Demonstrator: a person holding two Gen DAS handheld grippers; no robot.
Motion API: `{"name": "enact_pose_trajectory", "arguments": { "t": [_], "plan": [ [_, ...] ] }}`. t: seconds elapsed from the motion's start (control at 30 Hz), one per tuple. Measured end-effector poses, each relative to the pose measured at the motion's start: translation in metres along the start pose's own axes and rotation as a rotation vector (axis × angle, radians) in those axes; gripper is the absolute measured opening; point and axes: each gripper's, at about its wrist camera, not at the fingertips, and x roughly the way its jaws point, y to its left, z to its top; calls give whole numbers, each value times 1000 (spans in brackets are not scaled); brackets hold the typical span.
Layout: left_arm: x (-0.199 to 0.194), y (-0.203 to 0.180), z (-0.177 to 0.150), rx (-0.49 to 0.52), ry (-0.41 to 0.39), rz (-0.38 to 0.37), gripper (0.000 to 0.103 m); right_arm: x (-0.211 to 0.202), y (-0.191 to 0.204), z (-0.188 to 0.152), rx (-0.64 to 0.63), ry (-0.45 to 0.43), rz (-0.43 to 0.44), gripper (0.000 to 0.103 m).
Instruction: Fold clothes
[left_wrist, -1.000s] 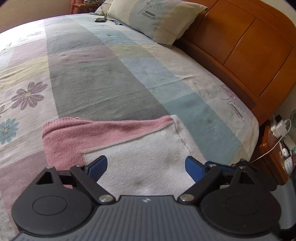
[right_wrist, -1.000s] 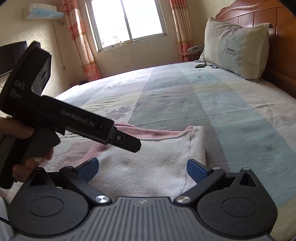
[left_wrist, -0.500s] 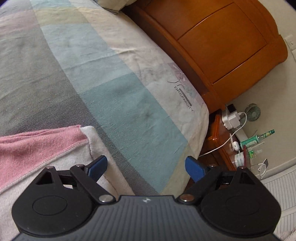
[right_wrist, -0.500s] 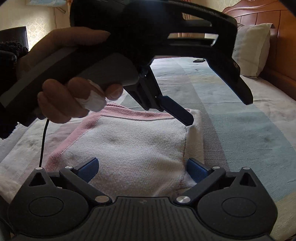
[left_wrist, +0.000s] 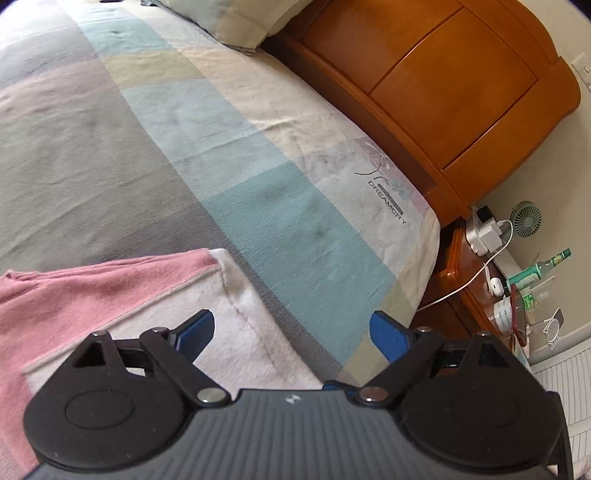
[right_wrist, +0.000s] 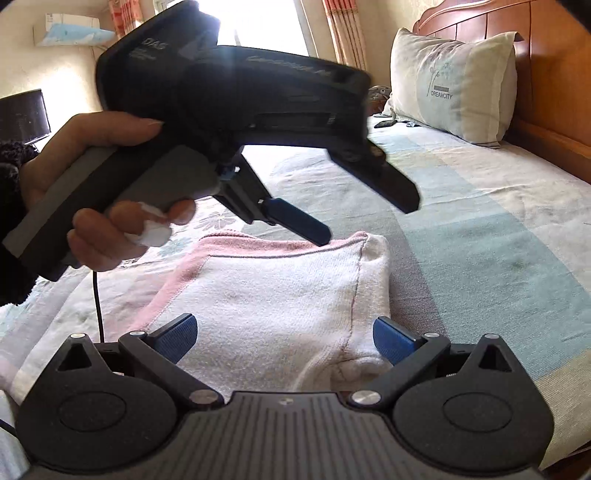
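A folded pink and white knit garment (right_wrist: 273, 291) lies flat on the bed; the left wrist view shows its right corner (left_wrist: 155, 295). My left gripper (left_wrist: 291, 332) is open and empty, its left pad over the white cloth, its right pad over the bedsheet. Seen from the right wrist, this left gripper (right_wrist: 369, 218) hovers above the garment's far edge, held by a hand (right_wrist: 110, 214). My right gripper (right_wrist: 284, 336) stands open just over the garment's near edge, with nothing pinched between its pads.
The patchwork bedsheet (left_wrist: 155, 147) stretches away to a pillow (right_wrist: 450, 85) and a wooden headboard (left_wrist: 443, 96). A bedside table (left_wrist: 480, 280) at the right holds chargers, a cable and bottles. A window with curtains (right_wrist: 343, 29) is at the back.
My left gripper swung to the right and rose in front of the right camera, now hovering over the garment's far right corner. The garment lies as before; both pairs of jaws stayed wide.
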Motion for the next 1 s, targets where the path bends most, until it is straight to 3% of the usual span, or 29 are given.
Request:
{"name": "enact_pose_trajectory", "arguments": {
  "t": [0.2,0.4,0.53,0.67,0.83,1.0],
  "plan": [
    [-56,13,-41,-21,-63,132,91,-26,18,-4,-36,-20,17,103],
    [-56,44,-101,-211,-76,84,91,-38,30,-9,-39,-3,3,103],
    [-62,46,-129,-271,-122,51,91,-48,35,-14,-35,23,2,103],
    [-79,37,-142,-291,-177,66,91,-49,41,-21,-36,75,21,103],
    [-83,33,-165,-320,-170,94,91,-36,52,-34,-17,150,59,103],
    [-86,37,-183,-342,-164,154,91,-31,48,-44,25,205,16,103]
  ]
}}
